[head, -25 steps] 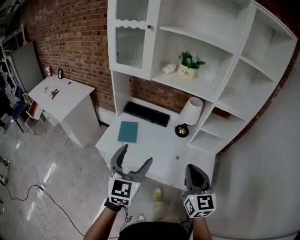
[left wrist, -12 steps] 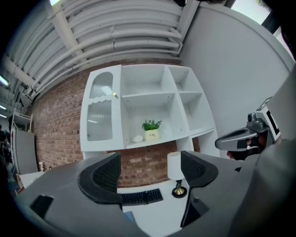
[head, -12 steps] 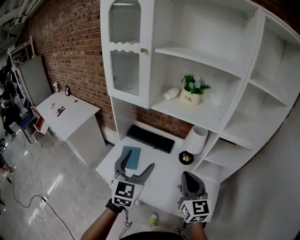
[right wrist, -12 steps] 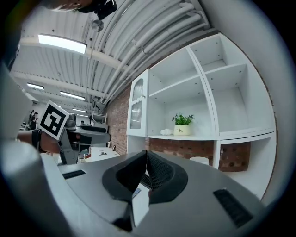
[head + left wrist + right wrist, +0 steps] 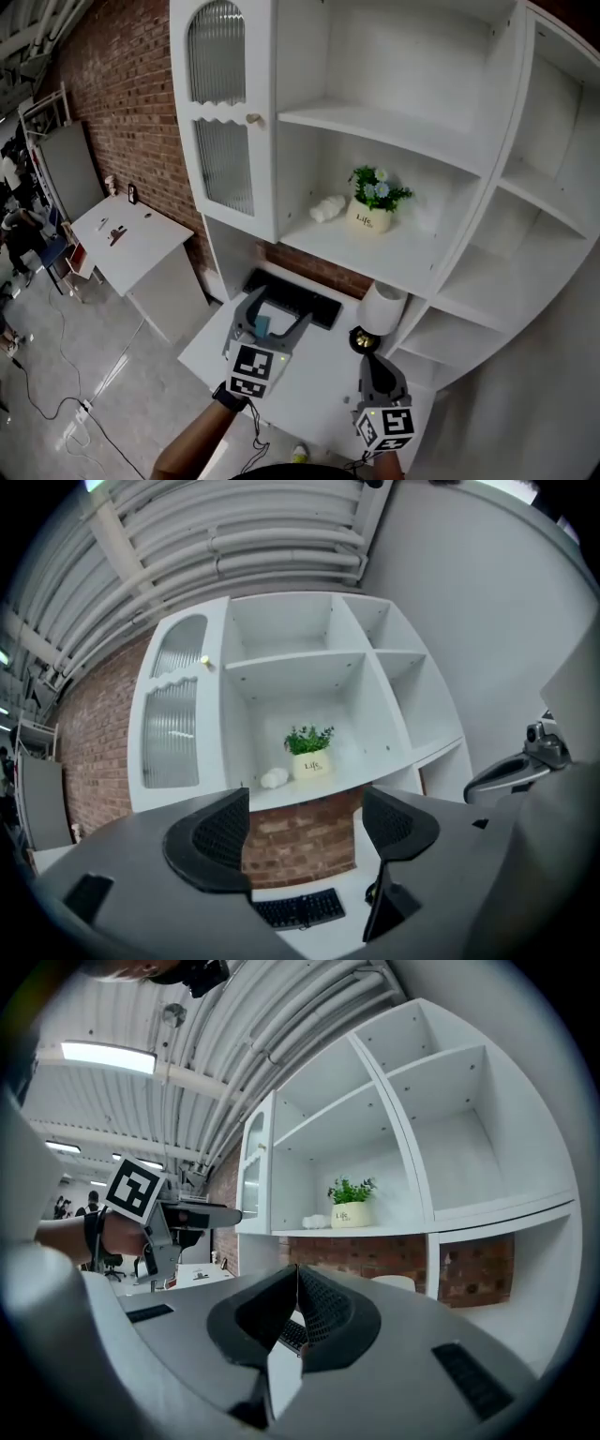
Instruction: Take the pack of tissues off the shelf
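The pack of tissues (image 5: 328,208) is a small white lumpy bundle on the middle shelf (image 5: 394,265), just left of a potted plant (image 5: 370,206). It also shows in the left gripper view (image 5: 275,778) and the right gripper view (image 5: 314,1222). My left gripper (image 5: 275,314) is open over the desk, well below and short of the shelf; its jaws have just been closing slightly with nothing between them (image 5: 305,827). My right gripper (image 5: 373,354) is shut and empty beside it, pointing level at the shelf unit (image 5: 297,1283).
On the white desk (image 5: 309,384) under the shelves lie a black keyboard (image 5: 314,302), a teal notebook (image 5: 262,325) and a white-shaded lamp (image 5: 382,307). A ribbed-glass cabinet door (image 5: 220,122) stands left of the shelf. A second white table (image 5: 131,234) and people are at far left.
Both grippers have moved forward toward the shelf unit, and the view has tilted up. The shelf with the tissues and plant now looks larger and nearer.
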